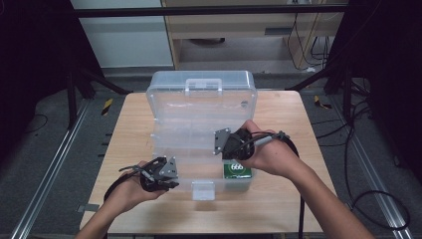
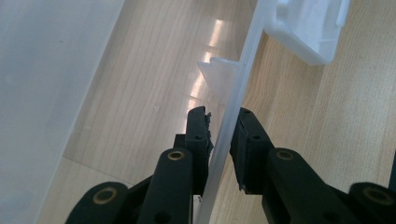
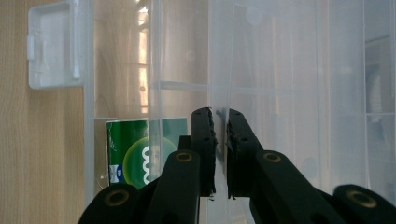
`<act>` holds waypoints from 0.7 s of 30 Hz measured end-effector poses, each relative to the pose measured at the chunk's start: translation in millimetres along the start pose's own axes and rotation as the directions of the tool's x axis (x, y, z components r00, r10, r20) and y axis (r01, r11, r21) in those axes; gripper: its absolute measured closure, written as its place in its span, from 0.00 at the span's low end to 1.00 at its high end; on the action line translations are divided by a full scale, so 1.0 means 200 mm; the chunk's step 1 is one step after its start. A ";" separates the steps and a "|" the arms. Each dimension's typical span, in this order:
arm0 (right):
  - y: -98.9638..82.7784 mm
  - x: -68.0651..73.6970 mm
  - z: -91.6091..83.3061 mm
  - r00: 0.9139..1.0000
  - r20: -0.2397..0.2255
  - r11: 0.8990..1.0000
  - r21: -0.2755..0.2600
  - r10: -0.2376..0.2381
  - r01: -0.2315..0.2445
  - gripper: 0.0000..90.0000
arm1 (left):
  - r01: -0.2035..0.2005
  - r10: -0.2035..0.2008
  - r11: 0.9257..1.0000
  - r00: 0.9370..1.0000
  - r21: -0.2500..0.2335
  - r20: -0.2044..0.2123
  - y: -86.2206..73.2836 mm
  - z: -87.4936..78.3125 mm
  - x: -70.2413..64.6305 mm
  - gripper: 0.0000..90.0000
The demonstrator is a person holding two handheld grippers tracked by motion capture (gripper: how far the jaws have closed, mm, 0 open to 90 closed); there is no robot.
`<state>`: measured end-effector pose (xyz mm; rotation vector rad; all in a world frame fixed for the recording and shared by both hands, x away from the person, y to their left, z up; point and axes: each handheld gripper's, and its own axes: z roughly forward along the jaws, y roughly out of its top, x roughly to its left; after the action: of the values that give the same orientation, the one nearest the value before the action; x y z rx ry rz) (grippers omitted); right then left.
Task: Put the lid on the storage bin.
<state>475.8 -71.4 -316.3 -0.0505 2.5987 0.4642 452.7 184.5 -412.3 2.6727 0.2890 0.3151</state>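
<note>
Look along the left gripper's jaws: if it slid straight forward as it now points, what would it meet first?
The left gripper straddles the clear box's front wall. Sliding straight ahead along that wall, it would probably first meet the small clear divider joining the wall, before the white latch; depth is uncertain.

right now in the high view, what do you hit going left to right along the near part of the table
left claw at the front wall of the clear plastic compartment box → white plastic latch on the box's front edge → green packet with white print inside the box → person's right hand
</note>
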 end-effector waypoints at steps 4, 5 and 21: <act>0.00 0.01 0.00 1.000 0.000 1.000 -0.006 -0.003 0.003 0.93 | -0.008 0.008 1.000 1.000 0.006 0.001 0.00 0.00 0.00 0.86; -0.01 0.01 0.00 1.000 0.001 1.000 -0.008 0.001 -0.001 0.93 | -0.010 0.010 1.000 1.000 0.006 0.002 0.00 0.00 0.00 0.86; -0.02 0.03 0.00 1.000 -0.007 1.000 -0.025 0.006 -0.007 0.92 | -0.026 0.026 1.000 1.000 0.012 -0.015 0.00 0.01 -0.01 0.84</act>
<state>471.9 -74.9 -320.5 -0.0523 2.6011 0.5000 451.5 182.6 -414.6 2.6885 0.2615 0.3432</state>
